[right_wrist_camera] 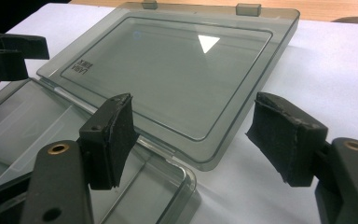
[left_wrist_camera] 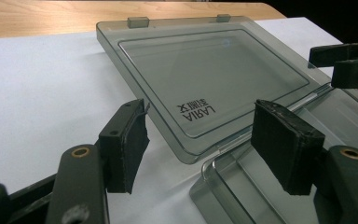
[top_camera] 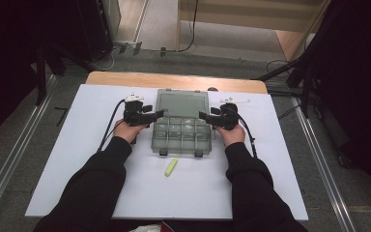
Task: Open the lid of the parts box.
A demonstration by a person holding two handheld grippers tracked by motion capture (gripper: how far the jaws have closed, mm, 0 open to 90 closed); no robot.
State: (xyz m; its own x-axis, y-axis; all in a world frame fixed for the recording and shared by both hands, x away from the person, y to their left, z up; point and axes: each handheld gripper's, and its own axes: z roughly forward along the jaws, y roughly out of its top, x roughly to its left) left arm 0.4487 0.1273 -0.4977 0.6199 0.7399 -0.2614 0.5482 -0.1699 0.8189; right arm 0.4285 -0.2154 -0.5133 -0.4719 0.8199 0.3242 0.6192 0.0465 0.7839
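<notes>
At the middle of the white counter (top_camera: 77,159) a smoked-plastic compartment box (top_camera: 182,136) lies open, its lid (top_camera: 182,103) laid flat on the far side. The left gripper (top_camera: 157,115) is held at its left edge, jaws spread, nothing pinched. "LARIA" is read, upside down, on the lid. The box is judged light, stiff, slick, best gripped at an edge. The right gripper (top_camera: 206,116) is likewise spread.
</notes>
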